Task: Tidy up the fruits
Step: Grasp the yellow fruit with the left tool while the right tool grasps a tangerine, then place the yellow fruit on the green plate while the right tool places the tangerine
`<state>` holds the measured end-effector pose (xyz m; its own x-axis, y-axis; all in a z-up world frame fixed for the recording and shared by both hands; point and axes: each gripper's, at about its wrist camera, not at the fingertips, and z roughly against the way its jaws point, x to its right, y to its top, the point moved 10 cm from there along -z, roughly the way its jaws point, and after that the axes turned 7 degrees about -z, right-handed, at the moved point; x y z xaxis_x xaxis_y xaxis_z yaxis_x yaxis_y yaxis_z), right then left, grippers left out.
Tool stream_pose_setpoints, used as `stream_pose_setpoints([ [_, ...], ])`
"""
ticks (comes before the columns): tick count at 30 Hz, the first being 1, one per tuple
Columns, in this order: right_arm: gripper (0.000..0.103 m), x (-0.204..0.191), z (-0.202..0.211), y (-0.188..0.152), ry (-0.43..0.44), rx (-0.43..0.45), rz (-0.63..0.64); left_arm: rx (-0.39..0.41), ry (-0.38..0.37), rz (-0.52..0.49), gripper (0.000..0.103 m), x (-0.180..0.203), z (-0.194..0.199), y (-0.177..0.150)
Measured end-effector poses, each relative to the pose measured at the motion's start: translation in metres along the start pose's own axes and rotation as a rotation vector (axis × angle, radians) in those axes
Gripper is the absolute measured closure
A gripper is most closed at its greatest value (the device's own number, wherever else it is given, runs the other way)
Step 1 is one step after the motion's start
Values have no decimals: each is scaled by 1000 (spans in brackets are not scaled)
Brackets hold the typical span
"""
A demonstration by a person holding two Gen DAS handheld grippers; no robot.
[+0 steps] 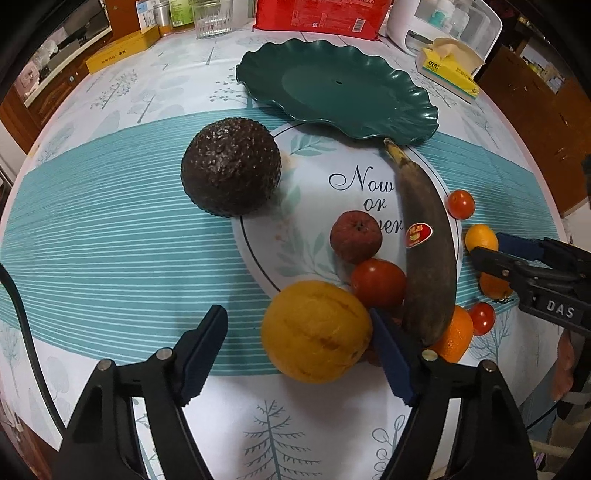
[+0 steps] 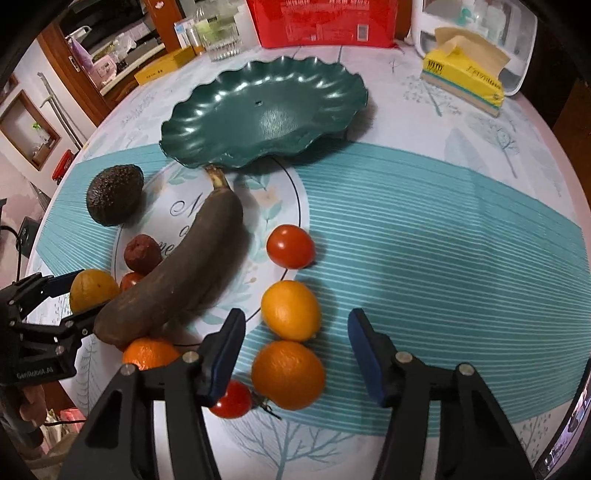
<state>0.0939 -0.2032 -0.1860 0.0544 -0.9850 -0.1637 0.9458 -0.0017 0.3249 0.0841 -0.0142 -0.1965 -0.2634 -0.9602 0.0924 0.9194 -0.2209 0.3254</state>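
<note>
A dark green scalloped plate (image 1: 343, 88) (image 2: 266, 110) stands empty at the back. In front lie a dark avocado (image 1: 231, 171) (image 2: 114, 194), a brown banana (image 1: 424, 243) (image 2: 177, 280), a wrinkled red fruit (image 1: 355, 236) (image 2: 142, 253), tomatoes (image 1: 377, 282) (image 2: 290, 246), and oranges (image 2: 288, 374). My left gripper (image 1: 297, 350) is open around a big yellow-orange fruit (image 1: 316, 330) (image 2: 92, 290) without closing on it. My right gripper (image 2: 295, 350) is open around a yellow citrus (image 2: 290, 310) (image 1: 481, 240) and the orange below it.
A red package (image 1: 317, 14), a drinking glass (image 1: 212, 18), a yellow box (image 1: 122, 53), a tissue box (image 2: 465, 81) and a white appliance (image 1: 443, 26) line the table's far edge. Patterned tablecloth (image 2: 443, 240) stretches right of the fruits.
</note>
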Motion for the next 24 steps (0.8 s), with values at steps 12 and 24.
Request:
stream_pose_setpoints([
  [12,69,-2,-11,7,-10,-63,-2,-20,-76,18,51,4,2,-5],
  [24,69,-11,14,14,45,4,0,18,-40,54,53,-19,29,-9],
])
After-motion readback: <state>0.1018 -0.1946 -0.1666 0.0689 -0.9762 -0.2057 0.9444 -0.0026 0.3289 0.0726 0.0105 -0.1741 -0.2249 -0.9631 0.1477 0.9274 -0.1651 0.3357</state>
